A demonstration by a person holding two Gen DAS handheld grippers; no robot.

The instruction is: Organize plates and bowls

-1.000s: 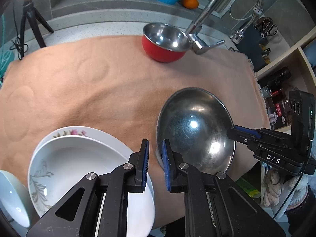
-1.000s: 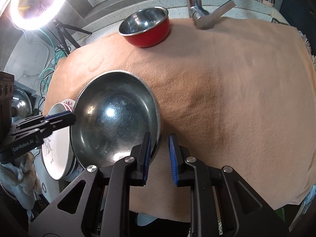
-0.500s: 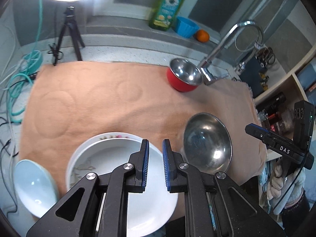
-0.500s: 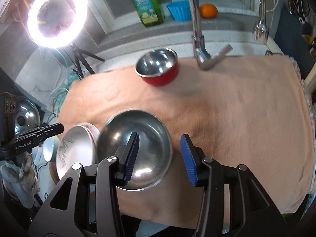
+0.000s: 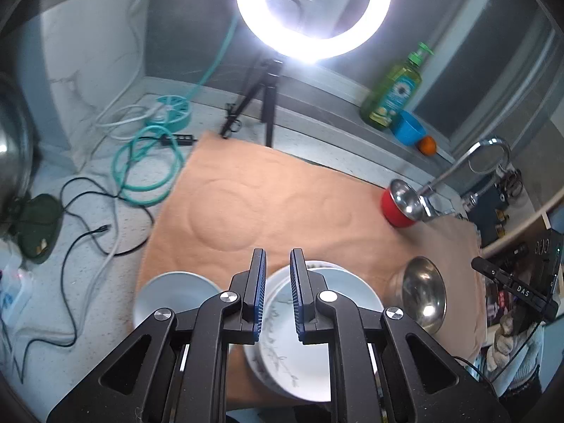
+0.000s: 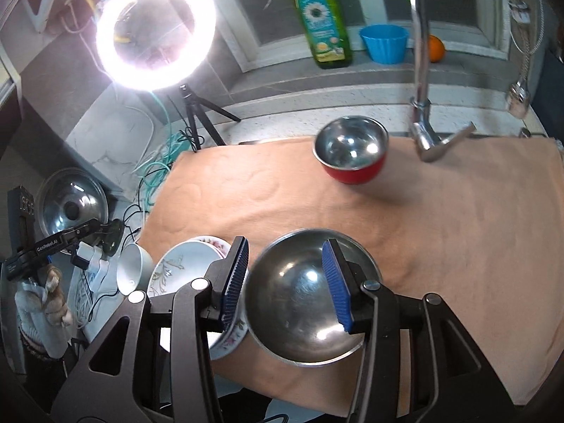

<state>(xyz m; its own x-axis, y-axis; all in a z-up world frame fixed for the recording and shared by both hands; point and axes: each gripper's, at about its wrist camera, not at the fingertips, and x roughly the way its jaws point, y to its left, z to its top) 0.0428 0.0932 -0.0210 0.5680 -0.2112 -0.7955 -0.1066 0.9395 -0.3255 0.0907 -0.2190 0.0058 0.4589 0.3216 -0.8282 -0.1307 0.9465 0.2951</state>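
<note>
A large steel bowl point(image 6: 303, 299) lies on the peach cloth point(image 6: 440, 225) near its front edge; it also shows in the left wrist view point(image 5: 424, 294). Left of it sit two stacked white patterned plates point(image 6: 183, 268), also seen in the left wrist view point(image 5: 335, 310). A white bowl point(image 5: 172, 296) sits at the cloth's left corner. A red bowl with a steel inside point(image 6: 352, 149) stands at the back by the tap. My right gripper point(image 6: 287, 280) is open and empty, high above the steel bowl. My left gripper point(image 5: 276, 294) is raised above the plates, its jaws a narrow gap apart and empty.
A tap point(image 6: 423, 70) arches over the back right. A ring light on a tripod point(image 5: 312, 10) stands at the back left. Cables point(image 5: 148, 162) lie left of the cloth. A soap bottle point(image 6: 322, 21), blue cup point(image 6: 384, 44) and orange point(image 6: 437, 47) line the sill. A pot lid point(image 6: 72, 208) leans far left.
Both grippers have risen and drawn back from the dishes. The right gripper's jaws have opened wide, leaving the steel bowl on the cloth. The left gripper's gap stayed narrow.
</note>
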